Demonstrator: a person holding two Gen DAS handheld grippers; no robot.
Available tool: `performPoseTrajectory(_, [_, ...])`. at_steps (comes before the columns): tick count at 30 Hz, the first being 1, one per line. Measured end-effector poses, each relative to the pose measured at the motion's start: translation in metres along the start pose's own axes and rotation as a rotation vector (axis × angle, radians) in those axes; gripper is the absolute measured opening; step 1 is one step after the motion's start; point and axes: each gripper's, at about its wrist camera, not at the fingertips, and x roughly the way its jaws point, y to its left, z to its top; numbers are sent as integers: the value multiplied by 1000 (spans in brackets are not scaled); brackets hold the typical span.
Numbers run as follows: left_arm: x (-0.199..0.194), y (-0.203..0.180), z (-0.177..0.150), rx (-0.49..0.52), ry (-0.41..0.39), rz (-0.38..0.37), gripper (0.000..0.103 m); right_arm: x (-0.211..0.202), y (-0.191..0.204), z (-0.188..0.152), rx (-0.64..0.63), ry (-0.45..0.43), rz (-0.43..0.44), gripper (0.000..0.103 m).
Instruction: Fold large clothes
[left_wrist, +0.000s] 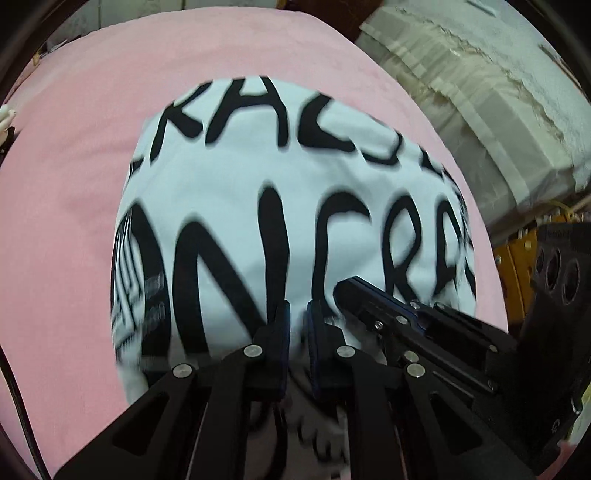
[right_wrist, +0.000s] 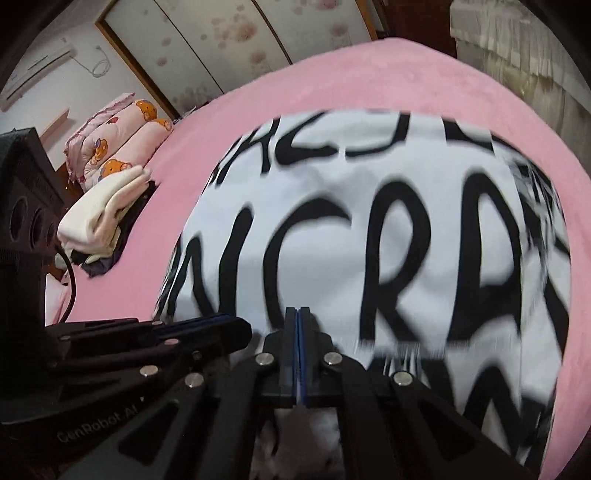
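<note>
Left wrist view: our black left gripper (left_wrist: 295, 314) was nearly closed, pinching white black-lettered garment (left_wrist: 295, 177) hem | right gripper (right_wrist: 298, 325) fully closed, hold unclear | garment on pink bedsheet (left_wrist: 74, 147) | step: a fold, we judged | next: carry edge evenly.

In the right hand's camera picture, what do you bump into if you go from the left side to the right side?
The left gripper poking in, then the folded cream clothes and the teddy-bear quilt behind them, then bare pink bedsheet, then the white shirt with big black letters, then pale curtains.
</note>
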Motion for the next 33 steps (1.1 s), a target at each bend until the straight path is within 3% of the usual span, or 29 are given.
performPoseTrajectory(11, [52, 31, 78, -113, -50, -69, 3, 50, -30, 60, 80, -49, 27, 0])
performPoseTrajectory(17, [72, 44, 110, -142, -56, -44, 1, 69, -40, 83, 118, -62, -12, 0])
performPoseTrajectory(21, [84, 44, 113, -125, -82, 25, 1, 82, -50, 91, 151, -32, -26, 0])
performPoseTrajectory(25, [82, 51, 111, -141, -100, 3, 1, 80, -60, 87, 171, -28, -15, 0])
performPoseTrajectory(33, [69, 62, 98, -152, -117, 9, 1, 41, -92, 72, 224, -90, -141, 0])
